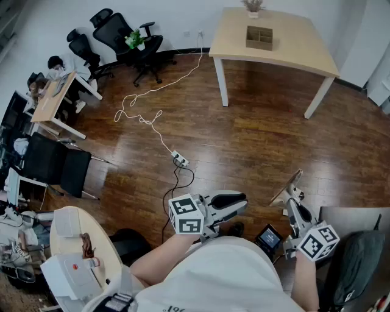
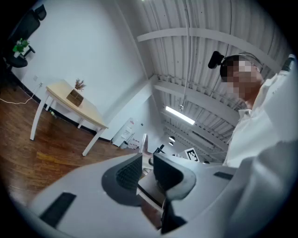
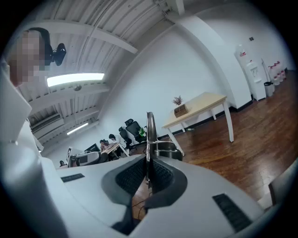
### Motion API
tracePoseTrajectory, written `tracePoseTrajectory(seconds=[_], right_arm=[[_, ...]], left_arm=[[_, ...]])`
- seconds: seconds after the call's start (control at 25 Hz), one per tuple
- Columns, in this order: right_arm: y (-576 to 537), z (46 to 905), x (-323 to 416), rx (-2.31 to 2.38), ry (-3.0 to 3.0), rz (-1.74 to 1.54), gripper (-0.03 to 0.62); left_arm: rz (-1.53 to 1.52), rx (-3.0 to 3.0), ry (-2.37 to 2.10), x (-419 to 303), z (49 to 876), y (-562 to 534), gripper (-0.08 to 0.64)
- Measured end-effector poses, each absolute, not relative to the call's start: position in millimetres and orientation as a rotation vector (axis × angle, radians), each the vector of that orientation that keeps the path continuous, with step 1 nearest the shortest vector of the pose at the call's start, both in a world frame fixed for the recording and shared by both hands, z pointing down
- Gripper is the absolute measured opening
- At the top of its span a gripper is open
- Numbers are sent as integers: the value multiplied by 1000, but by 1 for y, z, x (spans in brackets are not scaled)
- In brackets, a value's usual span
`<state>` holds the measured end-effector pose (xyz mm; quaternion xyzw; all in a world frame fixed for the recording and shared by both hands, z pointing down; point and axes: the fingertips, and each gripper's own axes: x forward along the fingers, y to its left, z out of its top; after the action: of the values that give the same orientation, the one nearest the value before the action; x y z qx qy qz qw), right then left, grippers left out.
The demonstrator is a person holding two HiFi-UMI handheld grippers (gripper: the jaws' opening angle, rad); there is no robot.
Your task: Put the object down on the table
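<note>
We stand on a brown wooden floor (image 1: 274,134) and hold a pair of tongs in each hand, low in front of our white shirt.

The right tongs (image 1: 294,190) are squeezed onto a thin metal thing (image 1: 289,185). In the right gripper view the right tongs (image 3: 148,163) pinch it by its flat edge. The metal thing (image 3: 150,128) sticks up out of them, with a round shiny part just past the tips. It is up in the air and rests on nothing.

The left tongs (image 1: 242,202) point toward the right tongs. They are near them but do not touch. In the left gripper view the left tongs (image 2: 147,161) are a little apart and hold nothing.

The surface (image 1: 292,46) is pale wood with white legs. It stands well away from us, across the floor by the far wall. A small wooden box (image 1: 259,36) with little sections sits on it. A tiny plant (image 1: 251,5) stands at its far edge.

On the floor between us and the surface, more to the left, lies a white power strip (image 1: 180,159). A long white cable (image 1: 146,119) wiggles from it toward the wall. A black cable (image 1: 173,183) runs from it back toward us.

Black office chairs (image 1: 131,36) stand by the far wall on the left. Further left is a desk (image 1: 52,103) with a person (image 1: 61,66) sitting at it. Another black chair (image 1: 61,167) stands near that desk. A small dark gadget with a screen (image 1: 268,236) is just beside the right tongs, close to our body.
</note>
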<state>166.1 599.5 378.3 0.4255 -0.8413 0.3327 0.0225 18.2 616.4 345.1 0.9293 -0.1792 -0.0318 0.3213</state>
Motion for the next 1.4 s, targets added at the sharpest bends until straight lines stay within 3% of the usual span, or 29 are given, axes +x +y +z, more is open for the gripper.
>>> tracePoseTrajectory(seconds=[0.52,1.4], right_arm=[[542,384,149,1303,-2610,1032,5],[348,355,79,1450,-2539,966,5]], left_arm=[[-93,2410,-511,0,353,558,71],[-101,2430,-379,-77,344,358,71]])
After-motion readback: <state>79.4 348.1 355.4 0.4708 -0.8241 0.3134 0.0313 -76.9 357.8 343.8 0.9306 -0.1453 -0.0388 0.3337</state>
